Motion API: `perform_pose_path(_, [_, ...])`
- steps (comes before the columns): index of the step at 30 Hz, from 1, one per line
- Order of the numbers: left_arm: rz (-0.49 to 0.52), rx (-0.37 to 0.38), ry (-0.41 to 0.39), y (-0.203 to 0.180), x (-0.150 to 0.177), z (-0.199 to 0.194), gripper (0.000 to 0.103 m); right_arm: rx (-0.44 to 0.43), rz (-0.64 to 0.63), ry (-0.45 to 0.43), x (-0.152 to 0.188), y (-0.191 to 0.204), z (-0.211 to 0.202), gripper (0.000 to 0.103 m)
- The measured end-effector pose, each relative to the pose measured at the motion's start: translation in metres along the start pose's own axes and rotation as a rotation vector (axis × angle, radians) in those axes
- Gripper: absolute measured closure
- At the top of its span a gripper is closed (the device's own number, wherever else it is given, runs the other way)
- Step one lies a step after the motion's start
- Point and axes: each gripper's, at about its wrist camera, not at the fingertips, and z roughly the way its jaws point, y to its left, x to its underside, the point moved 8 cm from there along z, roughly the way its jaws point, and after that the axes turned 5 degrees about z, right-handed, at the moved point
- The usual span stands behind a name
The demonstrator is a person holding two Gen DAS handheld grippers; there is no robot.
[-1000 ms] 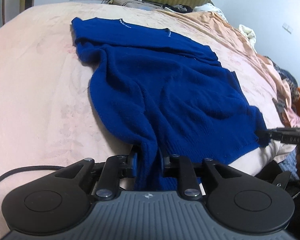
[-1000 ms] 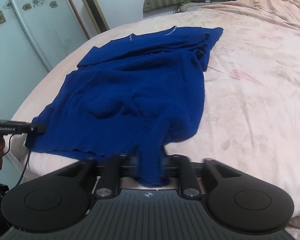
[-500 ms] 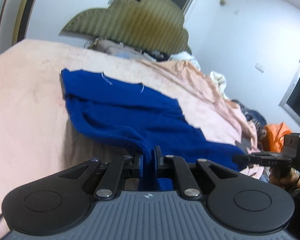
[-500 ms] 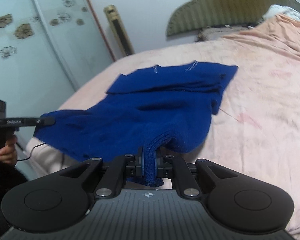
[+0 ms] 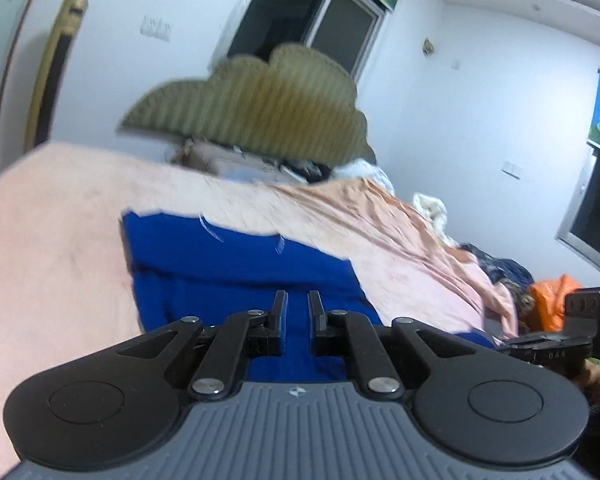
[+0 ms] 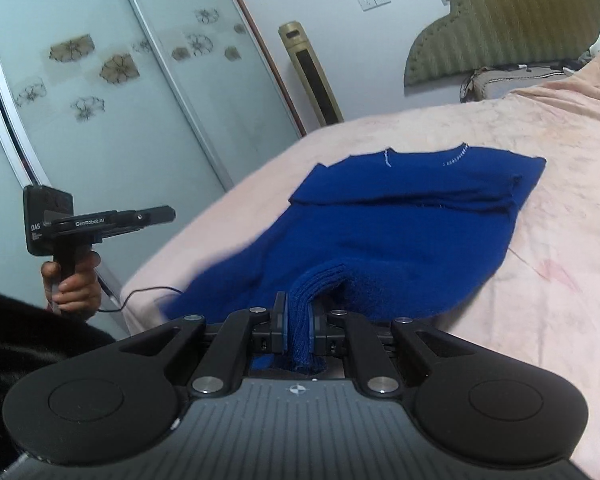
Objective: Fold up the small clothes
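Observation:
A blue knit sweater (image 6: pixel 400 232) lies on the pink bed (image 6: pixel 560 240) with its collar at the far end. My right gripper (image 6: pixel 298 320) is shut on the near hem, and a ribbed fold is pinched between its pads and lifted. My left gripper (image 5: pixel 297 312) is shut, with blue sweater (image 5: pixel 240 272) showing between and behind its fingers. Seen in the right wrist view, the left gripper (image 6: pixel 168 213), held by a hand (image 6: pixel 74 284), has a bare tip. The sweater's blurred near left corner (image 6: pixel 172 306) hangs well below that tip. The right gripper (image 5: pixel 504 346) shows at the right edge.
A green padded headboard (image 5: pixel 252 108) stands at the far end of the bed. Loose clothes (image 5: pixel 500 272) and an orange bundle (image 5: pixel 552 300) lie past the bed's right side. A glass sliding door (image 6: pixel 100 100) and a gold tower unit (image 6: pixel 308 68) stand left. A black cable (image 6: pixel 140 296) trails over the bed edge.
Both grippers have risen and tilted up. The right has lifted the hem off the bed. The sweater's near left corner, at the left gripper's tip half a second ago, now sits below it.

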Motion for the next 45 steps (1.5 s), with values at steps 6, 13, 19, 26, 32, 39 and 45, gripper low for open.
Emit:
perform_pose_path(6, [-0.126, 0.046, 0.246, 0.018, 0.027, 0.032, 0.093, 0.057, 0.066, 0.005, -0.002, -0.018, 0.019, 0.091])
perform_pose_path(13, [-0.094, -0.167, 0.371, 0.044, 0.076, 0.039, 0.019, 0.063, 0.082, 0.027, 0.011, -0.022, 0.024, 0.089])
perform_pose_path(19, [-0.152, -0.118, 0.502, 0.036, 0.107, 0.069, 0.016, 0.073, 0.080, 0.042, 0.019, -0.021, 0.023, 0.088])
perform_pose_path(26, [-0.001, -0.069, 0.574, -0.003, 0.121, 0.064, 0.080, 0.067, 0.077, 0.055, 0.027, -0.020, 0.025, 0.087])
perform_pose_path(32, [-0.091, -0.059, 0.531, -0.003, 0.112, 0.064, 0.093, 0.079, 0.090, 0.024, 0.022, -0.022, 0.023, 0.088])
perform_pose_path(39, [-0.011, -0.104, 0.267, -0.009, 0.039, 0.052, 0.093, -0.063, 0.200, -0.114, -0.012, -0.026, 0.004, 0.088])
perform_pose_path(45, [0.043, -0.156, 0.216, -0.013, 0.026, 0.064, 0.093, 0.014, 0.222, -0.096, -0.020, -0.041, 0.026, 0.088])
